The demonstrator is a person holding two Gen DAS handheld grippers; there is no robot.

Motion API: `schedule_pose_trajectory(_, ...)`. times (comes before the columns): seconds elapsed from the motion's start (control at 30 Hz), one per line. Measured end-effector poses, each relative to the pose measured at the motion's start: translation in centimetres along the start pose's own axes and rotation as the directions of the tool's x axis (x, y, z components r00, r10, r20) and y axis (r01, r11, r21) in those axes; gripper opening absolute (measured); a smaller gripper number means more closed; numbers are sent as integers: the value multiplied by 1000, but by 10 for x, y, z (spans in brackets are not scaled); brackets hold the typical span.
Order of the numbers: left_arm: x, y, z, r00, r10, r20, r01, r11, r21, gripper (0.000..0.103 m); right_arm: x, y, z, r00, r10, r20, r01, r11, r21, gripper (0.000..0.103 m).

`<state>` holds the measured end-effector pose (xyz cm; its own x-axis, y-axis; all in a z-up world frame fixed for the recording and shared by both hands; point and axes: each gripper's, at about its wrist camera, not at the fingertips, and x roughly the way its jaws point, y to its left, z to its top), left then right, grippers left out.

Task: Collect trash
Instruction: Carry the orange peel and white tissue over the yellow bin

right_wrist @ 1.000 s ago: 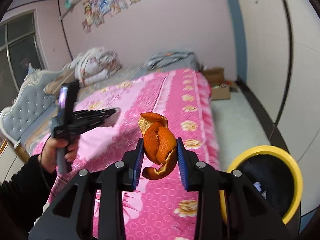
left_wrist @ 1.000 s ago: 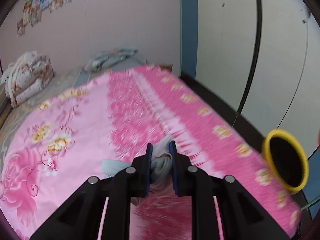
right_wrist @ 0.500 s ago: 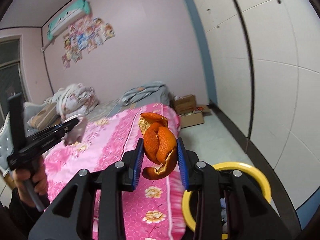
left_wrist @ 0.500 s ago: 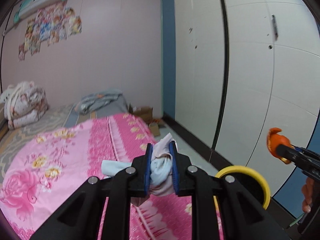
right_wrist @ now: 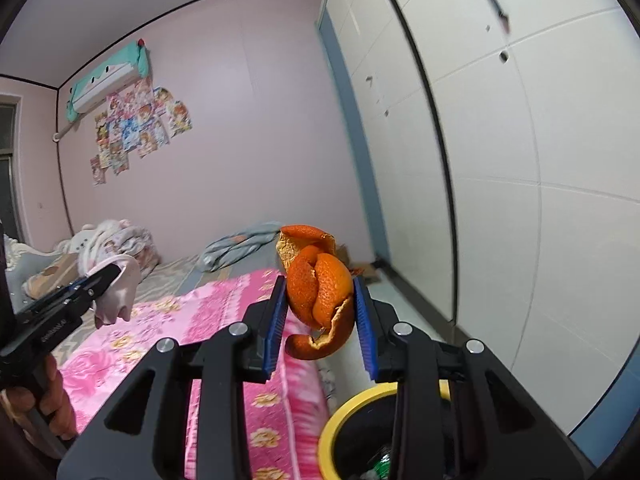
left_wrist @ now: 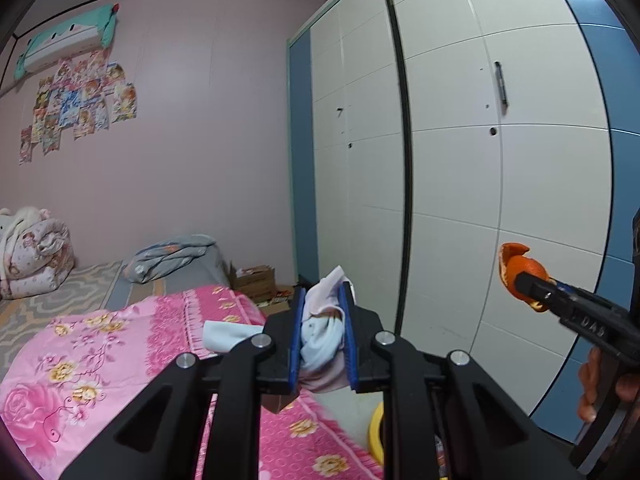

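My left gripper (left_wrist: 323,312) is shut on a crumpled white tissue (left_wrist: 322,332), held in the air above the edge of the pink bed. It also shows at the left of the right wrist view (right_wrist: 116,276). My right gripper (right_wrist: 320,312) is shut on an orange peel (right_wrist: 318,292), held above the yellow-rimmed trash bin (right_wrist: 352,412). The peel also shows at the right of the left wrist view (left_wrist: 520,272). A bit of the bin's rim (left_wrist: 376,428) shows below my left gripper.
A bed with a pink floral cover (left_wrist: 100,360) fills the lower left. A white and blue wardrobe (left_wrist: 480,200) stands on the right. Cardboard boxes (left_wrist: 256,280) sit on the floor by the far wall. Folded quilts (left_wrist: 36,256) lie at the bed's head.
Both grippers have tilted upward and swung right, off the bed towards the wardrobe and the bin. The bin has dropped to the bottom of both views. Both still hold their items.
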<state>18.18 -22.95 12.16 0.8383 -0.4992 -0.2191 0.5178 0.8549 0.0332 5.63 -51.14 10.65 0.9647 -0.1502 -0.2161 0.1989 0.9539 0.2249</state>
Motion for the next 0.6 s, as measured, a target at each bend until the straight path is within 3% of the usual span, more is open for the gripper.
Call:
schedule_pose_trajectory(0.2,4,-22,-4,999,-36,14,36,999,25,16,3,-20,-12,998,-53,-24,54,998,33,31)
schedule_pose_trajectory(0.6,36,-53,-18,993,-111,-38,112,993,24,16,27,-63,-44,984,-166,-72,172,981,86,31)
